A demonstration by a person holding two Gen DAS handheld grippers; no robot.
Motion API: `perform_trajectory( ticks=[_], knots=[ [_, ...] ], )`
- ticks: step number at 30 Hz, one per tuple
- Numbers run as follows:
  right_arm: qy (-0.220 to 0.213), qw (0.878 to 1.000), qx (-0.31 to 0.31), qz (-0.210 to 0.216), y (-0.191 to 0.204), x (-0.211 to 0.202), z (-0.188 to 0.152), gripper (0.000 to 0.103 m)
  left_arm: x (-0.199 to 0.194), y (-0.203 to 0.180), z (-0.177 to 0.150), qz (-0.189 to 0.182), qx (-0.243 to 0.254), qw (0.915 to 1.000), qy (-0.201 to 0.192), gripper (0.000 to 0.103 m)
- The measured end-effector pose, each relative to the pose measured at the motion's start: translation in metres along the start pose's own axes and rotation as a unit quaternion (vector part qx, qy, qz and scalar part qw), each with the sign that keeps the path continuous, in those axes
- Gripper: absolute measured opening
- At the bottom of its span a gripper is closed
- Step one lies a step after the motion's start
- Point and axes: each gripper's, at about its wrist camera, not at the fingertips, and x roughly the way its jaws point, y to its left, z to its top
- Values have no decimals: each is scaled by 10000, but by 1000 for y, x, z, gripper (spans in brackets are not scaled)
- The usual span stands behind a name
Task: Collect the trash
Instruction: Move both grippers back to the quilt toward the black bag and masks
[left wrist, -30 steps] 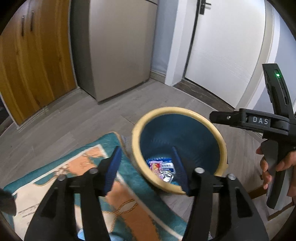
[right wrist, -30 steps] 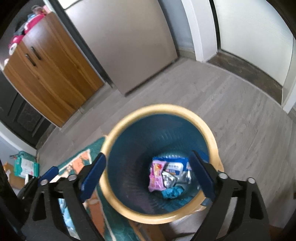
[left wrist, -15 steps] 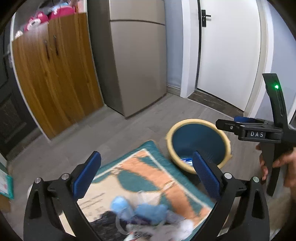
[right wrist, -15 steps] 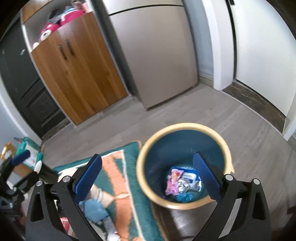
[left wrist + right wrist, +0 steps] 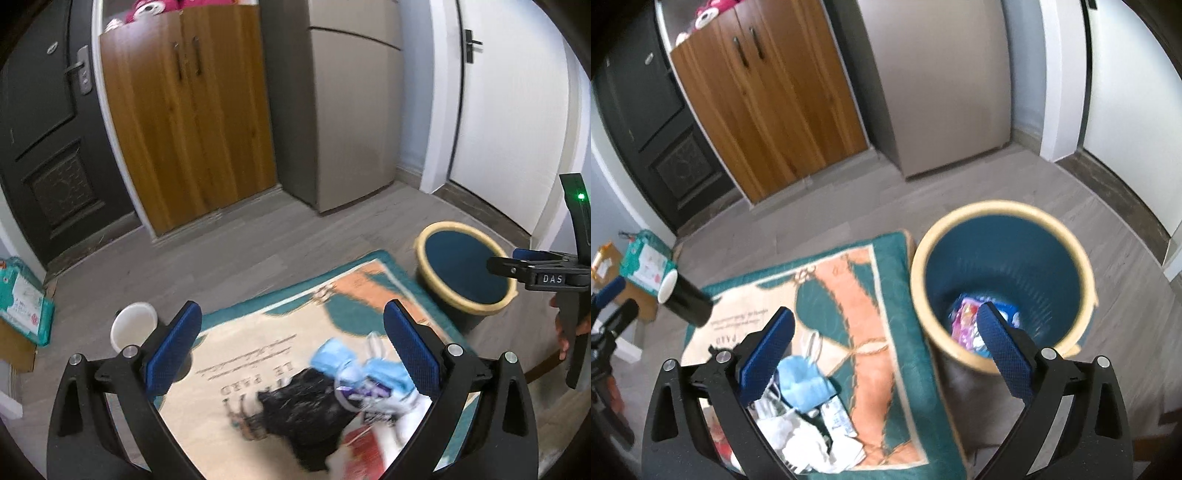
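I hold the left gripper [image 5: 291, 347] jaws wide over the trash pile [image 5: 347, 391] on the rug [image 5: 295, 325]; the right gripper [image 5: 886, 339] jaws gape, empty, beside the bin [image 5: 1001, 218].

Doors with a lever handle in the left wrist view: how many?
2. A dark door at far left, and a white door at right behind the bin. Others may lie outside the frame.

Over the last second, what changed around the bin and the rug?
Both tongs pulled back from over the bin toward the trash pile on the rug. The left tongs opened wide, empty. The right tongs stayed open and empty. Wrappers remain in the bin.
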Motion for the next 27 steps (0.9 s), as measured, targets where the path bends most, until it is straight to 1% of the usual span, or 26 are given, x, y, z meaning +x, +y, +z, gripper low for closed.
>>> perform_trajectory(
  ticks=[4,7,9,12,16,19,22,26,27],
  knots=[
    [172,9998,-104,10,17,16,-7,98,7,15,-12,143,54,9998,141,97],
    [302,9990,-326,-31,34,30,-15,98,14,20,-21,162,114,9994,271,97],
    [439,9980,-446,-9,43,39,-21,98,24,24,-30,143,177,9988,436,97],
    [757,9951,-630,130,58,57,-34,98,39,30,-45,153,241,9970,718,97],
    [1052,9910,-818,117,68,74,-46,98,65,39,-62,107,15,9934,1138,97],
    [1216,9879,-959,62,71,84,-54,98,76,40,-69,64,-102,9915,1296,97],
    [1393,9849,-1022,96,72,92,-61,98,84,40,-74,-35,-255,9895,1424,97],
    [1617,9802,-1136,152,77,101,-70,98,97,37,-81,-248,-544,9834,1713,97],
    [1658,9791,-1163,169,78,103,-72,98,100,36,-83,-264,-594,9818,1786,95]
  ],
)
